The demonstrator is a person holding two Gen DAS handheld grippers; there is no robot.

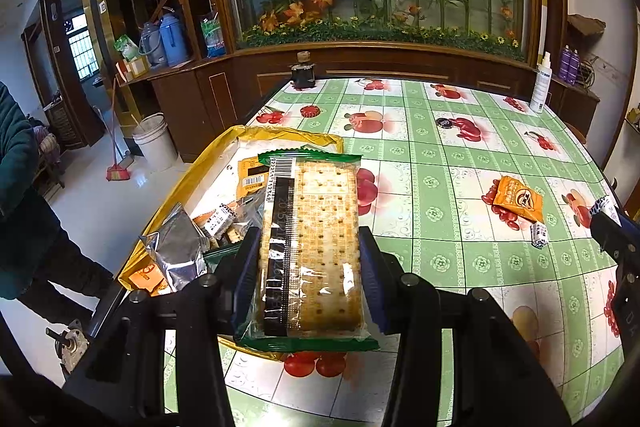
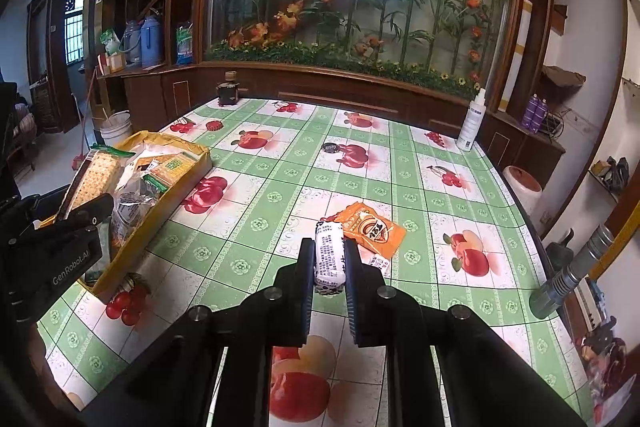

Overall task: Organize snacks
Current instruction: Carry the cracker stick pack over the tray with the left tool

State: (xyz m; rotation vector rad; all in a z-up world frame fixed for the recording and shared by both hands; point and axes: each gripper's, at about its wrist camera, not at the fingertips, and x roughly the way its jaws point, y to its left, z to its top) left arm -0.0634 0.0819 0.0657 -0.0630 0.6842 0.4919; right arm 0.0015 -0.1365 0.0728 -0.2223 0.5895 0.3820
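My left gripper (image 1: 310,247) is shut on a green-edged cracker pack (image 1: 310,247), held above the near end of a yellow box (image 1: 180,187) that holds several snack packets. The pack also shows in the right wrist view (image 2: 94,173), over the box (image 2: 160,211). My right gripper (image 2: 329,259) is shut on a small white candy (image 2: 329,259) above the table. An orange snack packet (image 2: 372,229) lies just beyond it, with a small white wrapper (image 2: 378,263) beside it. In the left wrist view the orange packet (image 1: 518,199) and a white candy (image 1: 538,235) lie at the right.
The table (image 2: 440,187) has a green and white fruit-print cloth. A dark jar (image 2: 228,89) stands at the far left edge, a white spray bottle (image 2: 472,121) at the far right. Two bottle caps (image 2: 214,125) (image 2: 330,147) lie on the far half. A person (image 1: 24,187) stands at left.
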